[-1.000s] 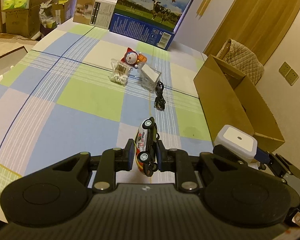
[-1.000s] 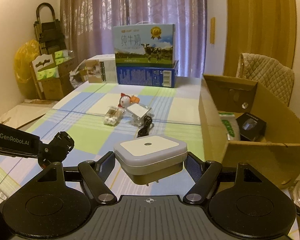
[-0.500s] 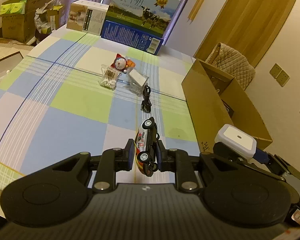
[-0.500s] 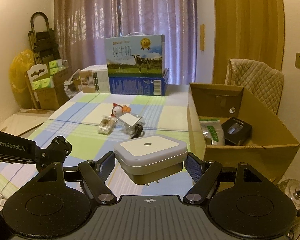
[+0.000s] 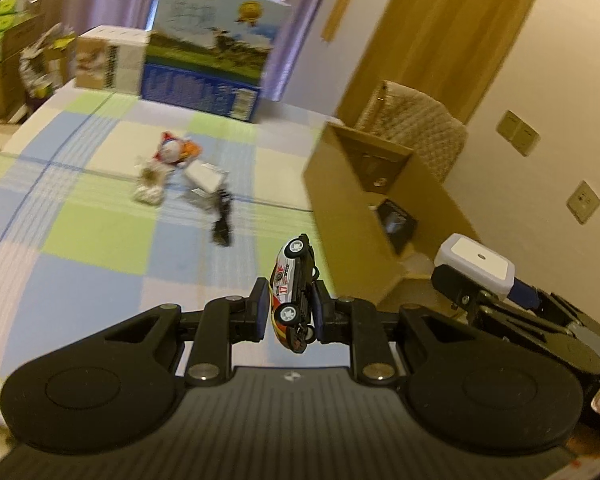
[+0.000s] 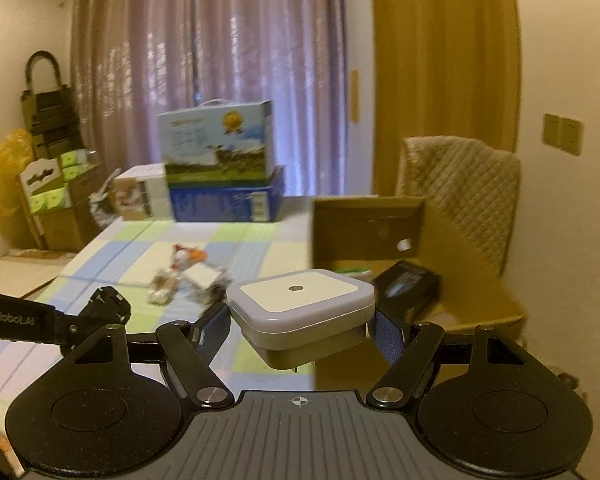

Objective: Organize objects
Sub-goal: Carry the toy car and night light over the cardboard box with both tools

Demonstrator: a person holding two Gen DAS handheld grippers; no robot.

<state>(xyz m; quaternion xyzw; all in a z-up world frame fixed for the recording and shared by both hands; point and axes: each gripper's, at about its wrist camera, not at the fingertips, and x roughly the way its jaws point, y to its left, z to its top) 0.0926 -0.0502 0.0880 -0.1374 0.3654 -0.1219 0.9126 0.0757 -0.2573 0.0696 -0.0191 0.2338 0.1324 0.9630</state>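
Both hand-held grippers loaded, raised above the checked surface (image 5: 100,240).

Left hand-held gripper (image 5: 290,312) pinches a toy car (image 5: 292,288) nose-up; right hand-held gripper (image 6: 300,330) clasps a white square plug-in light (image 6: 300,300), level, beside the cardboard box (image 5: 340,200).

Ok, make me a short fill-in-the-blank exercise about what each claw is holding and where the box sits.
1. The left claw is shut on a toy ____.
2. The right claw grips a white square ____ light with a small sensor dot on top.
3. The open cardboard box stands on the ____ side of the checked tablecloth in the left wrist view.
4. Inside the cardboard box lies a small ____ carton.

Missing words: car; night; right; black
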